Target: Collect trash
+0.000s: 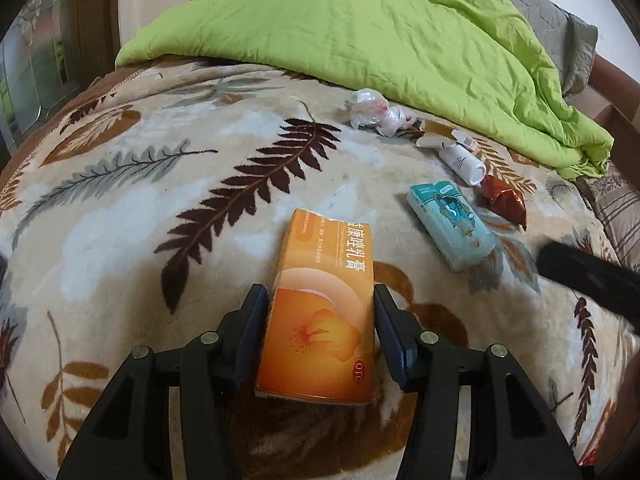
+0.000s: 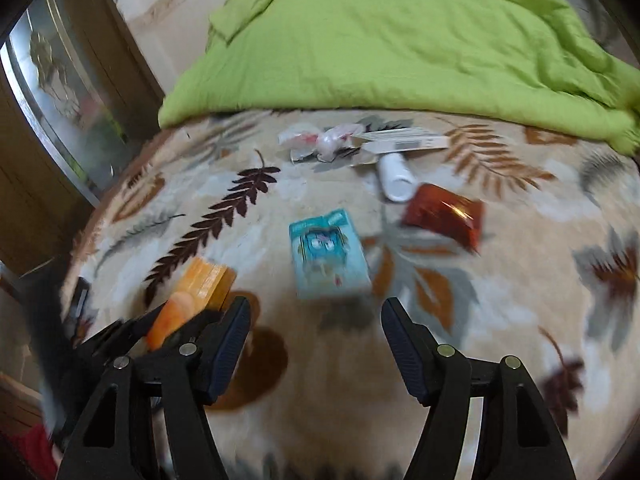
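My left gripper (image 1: 320, 306) is shut on an orange medicine box (image 1: 324, 264), its fingers pressed against both long sides just above the leaf-patterned blanket (image 1: 132, 216). In the blurred right wrist view, the same box (image 2: 200, 284) shows at the lower left, in the left gripper. My right gripper (image 2: 316, 316) is open and holds nothing. A teal tissue pack (image 2: 328, 256) lies just ahead of it. Farther off lie a white bottle (image 2: 396, 178), a red-brown foil wrapper (image 2: 444, 216), crumpled clear plastic (image 2: 320, 142) and torn white cardboard (image 2: 404, 140).
A rumpled green quilt (image 1: 380, 32) covers the far half of the bed. A wooden door with a glass panel (image 2: 60, 92) stands to the left. The bed's right edge and a striped pillow (image 1: 616, 204) lie past the foil wrapper (image 1: 504, 200).
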